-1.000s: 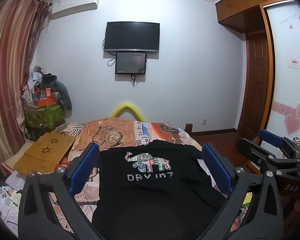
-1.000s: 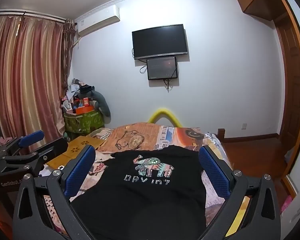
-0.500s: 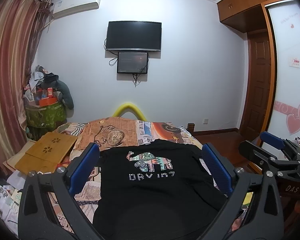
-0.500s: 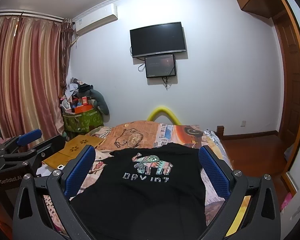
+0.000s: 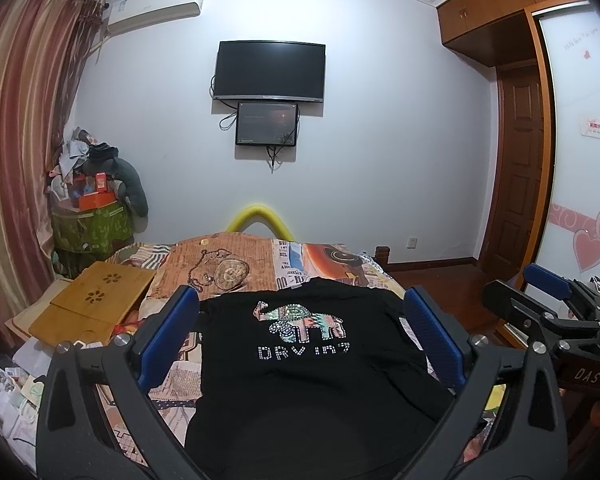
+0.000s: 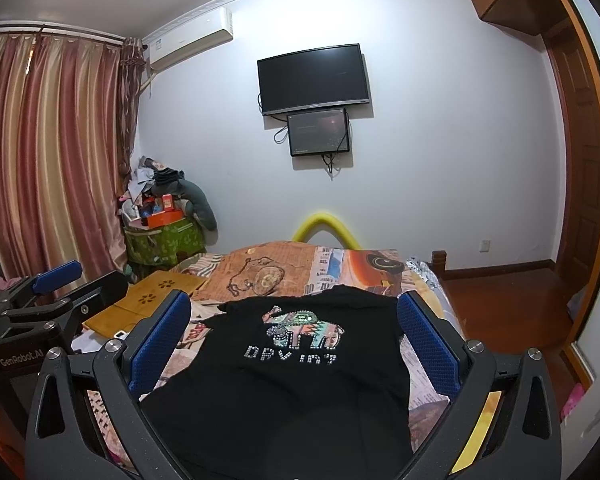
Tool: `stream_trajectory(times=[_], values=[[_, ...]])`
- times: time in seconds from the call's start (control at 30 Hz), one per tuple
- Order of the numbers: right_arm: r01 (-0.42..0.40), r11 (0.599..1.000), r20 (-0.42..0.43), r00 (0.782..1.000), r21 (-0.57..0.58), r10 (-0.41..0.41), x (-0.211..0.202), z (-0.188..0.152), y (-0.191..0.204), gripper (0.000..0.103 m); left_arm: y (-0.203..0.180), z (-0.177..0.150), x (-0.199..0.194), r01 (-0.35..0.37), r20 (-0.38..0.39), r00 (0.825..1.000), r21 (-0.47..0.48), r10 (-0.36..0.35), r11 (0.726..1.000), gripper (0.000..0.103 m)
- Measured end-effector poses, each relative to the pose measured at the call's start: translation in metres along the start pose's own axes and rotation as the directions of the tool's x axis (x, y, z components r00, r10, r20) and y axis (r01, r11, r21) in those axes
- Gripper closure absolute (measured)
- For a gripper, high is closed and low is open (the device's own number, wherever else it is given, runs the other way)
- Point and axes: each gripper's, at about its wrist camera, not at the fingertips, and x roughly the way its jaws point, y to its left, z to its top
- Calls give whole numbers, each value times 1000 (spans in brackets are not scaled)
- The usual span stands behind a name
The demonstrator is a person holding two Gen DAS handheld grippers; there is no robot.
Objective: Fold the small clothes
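Note:
A black T-shirt [image 5: 308,376] with a beaded elephant print lies spread flat on the bed, also in the right wrist view [image 6: 284,376]. My left gripper [image 5: 300,312] is open and empty, held above the shirt's near part, blue pads wide apart. My right gripper [image 6: 294,312] is open and empty, likewise above the shirt. The right gripper [image 5: 548,308] shows at the right edge of the left wrist view. The left gripper [image 6: 56,292] shows at the left edge of the right wrist view.
The bed has a patterned cover [image 5: 228,264]. A wooden lap desk [image 5: 92,308] lies on its left side, papers [image 5: 12,384] beside it. A cluttered green box [image 5: 92,224] stands by the curtain. A door [image 5: 520,168] and wooden floor are right.
Both views have shifted only slightly; the grippers stay open above the flat shirt.

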Motion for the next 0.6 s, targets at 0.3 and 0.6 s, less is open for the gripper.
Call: stream_trajectory(times=[0.3,0.6], values=[[-2,1000,1,1000,2,2,0,0,-1,1,0,-1,1,-4,0,1000,0,4,1000,0],[-1,1000,0,1000,2,1,0,0,-1,1,1,-1,2,-5,1,1000,-1,5,1000,0]])
